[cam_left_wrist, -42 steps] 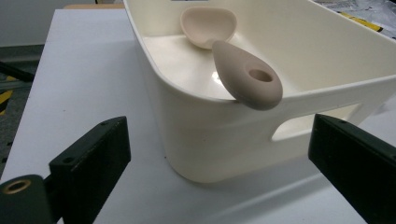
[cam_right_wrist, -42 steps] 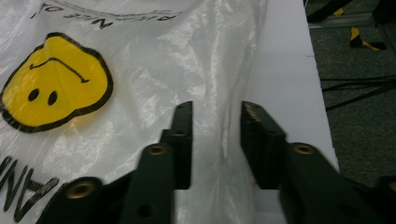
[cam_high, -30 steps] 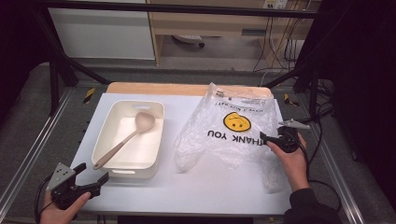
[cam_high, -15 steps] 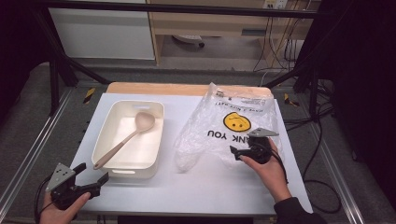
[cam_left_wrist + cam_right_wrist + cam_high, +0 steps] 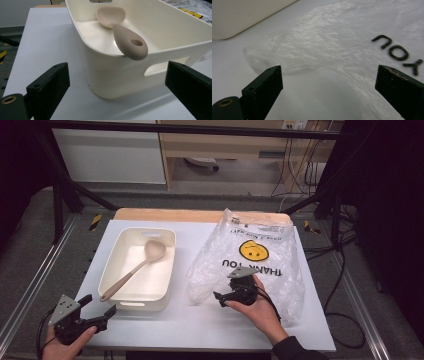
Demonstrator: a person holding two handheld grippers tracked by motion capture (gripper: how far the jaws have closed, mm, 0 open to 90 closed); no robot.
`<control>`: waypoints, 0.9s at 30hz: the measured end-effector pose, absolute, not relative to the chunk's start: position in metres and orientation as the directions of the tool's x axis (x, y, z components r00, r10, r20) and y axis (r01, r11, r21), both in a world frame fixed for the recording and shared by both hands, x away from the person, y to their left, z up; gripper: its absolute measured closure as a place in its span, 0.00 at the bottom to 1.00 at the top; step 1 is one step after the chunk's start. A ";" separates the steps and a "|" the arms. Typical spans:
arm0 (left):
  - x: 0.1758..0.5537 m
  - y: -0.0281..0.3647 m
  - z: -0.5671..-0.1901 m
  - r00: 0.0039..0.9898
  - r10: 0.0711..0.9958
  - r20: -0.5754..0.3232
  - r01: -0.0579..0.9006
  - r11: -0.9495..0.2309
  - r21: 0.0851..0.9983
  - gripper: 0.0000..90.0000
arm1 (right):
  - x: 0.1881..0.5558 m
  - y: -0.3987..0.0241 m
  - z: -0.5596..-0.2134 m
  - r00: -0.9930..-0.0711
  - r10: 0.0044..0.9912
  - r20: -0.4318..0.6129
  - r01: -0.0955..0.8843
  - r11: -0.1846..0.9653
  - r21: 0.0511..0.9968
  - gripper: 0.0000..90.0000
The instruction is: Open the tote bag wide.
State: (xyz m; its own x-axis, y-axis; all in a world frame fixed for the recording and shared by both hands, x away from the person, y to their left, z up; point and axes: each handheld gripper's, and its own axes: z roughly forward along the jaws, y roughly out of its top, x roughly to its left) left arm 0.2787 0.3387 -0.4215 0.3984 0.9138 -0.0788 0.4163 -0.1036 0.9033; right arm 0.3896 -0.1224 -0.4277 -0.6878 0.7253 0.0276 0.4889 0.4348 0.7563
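A cream tub (image 5: 170, 265) stands on the left of the white table and holds a beige spoon (image 5: 134, 272), whose handle end rests on the near rim. My left gripper (image 5: 98, 306) sits open just in front of that rim; the tub wall (image 5: 112, 82) and the spoon handle (image 5: 127, 41) lie straight ahead of its jaws (image 5: 117, 71). A clear plastic bag (image 5: 260, 255) with a yellow smiley lies flat on the right. My right gripper (image 5: 220, 298) rests over the bag's near left part, pointing left. Its jaws have just been opening and grip nothing; crumpled bag film (image 5: 312, 45) lies ahead (image 5: 329, 72).
The white tabletop (image 5: 200, 330) has free room along its near edge between the two hands. A wooden strip (image 5: 200, 215) runs along the far edge. Cables (image 5: 345, 270) hang beside the right rail of the frame.
The right hand has carried its gripper leftward across the bag, from the bag's right edge to its near left part. The left gripper, tub and spoon have stayed put.
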 end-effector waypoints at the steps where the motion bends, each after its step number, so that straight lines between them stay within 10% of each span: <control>1: 0.279 0.339 -0.422 0.399 0.913 -0.080 0.417 -0.103 0.903 0.06 | 0.390 -0.122 -0.428 -0.688 0.725 0.028 0.489 0.435 0.756 0.09; 21: 0.278 0.339 -0.422 0.404 0.911 -0.083 0.417 -0.103 0.903 0.06 | 0.384 -0.038 -0.442 -0.807 0.591 -0.001 0.403 0.552 0.730 0.10; 27: 0.278 0.340 -0.422 0.406 0.910 -0.082 0.416 -0.104 0.903 0.06 | 0.390 -0.042 -0.446 -0.806 0.591 -0.017 0.411 0.580 0.703 0.39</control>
